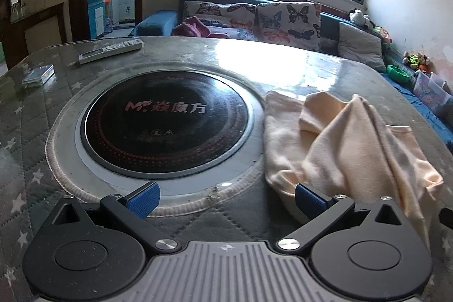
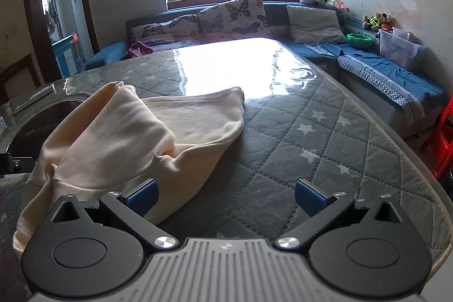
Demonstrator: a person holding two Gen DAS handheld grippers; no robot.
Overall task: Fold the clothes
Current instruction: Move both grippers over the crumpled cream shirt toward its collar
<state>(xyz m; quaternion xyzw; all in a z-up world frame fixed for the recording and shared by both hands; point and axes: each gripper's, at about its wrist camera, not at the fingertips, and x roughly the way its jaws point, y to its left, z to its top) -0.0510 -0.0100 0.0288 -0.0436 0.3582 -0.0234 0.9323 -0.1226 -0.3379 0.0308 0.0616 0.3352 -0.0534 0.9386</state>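
- My left gripper (image 1: 226, 198): fingers spread wide, holding nothing.
- My right gripper (image 2: 226, 197): fingers wide apart, empty.
- Crumpled cream cotton garment (image 2: 147, 132) lies on grey quilted star-print surface (image 2: 311, 137), beside round black induction cooktop (image 1: 167, 123).
- White remote (image 1: 110, 50) far left.

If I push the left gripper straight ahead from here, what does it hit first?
Probably nothing solid: the left gripper is open and points across the quilted table cover toward the round black cooktop. The cream garment lies beside its right fingertip and might brush it; depth is unclear.
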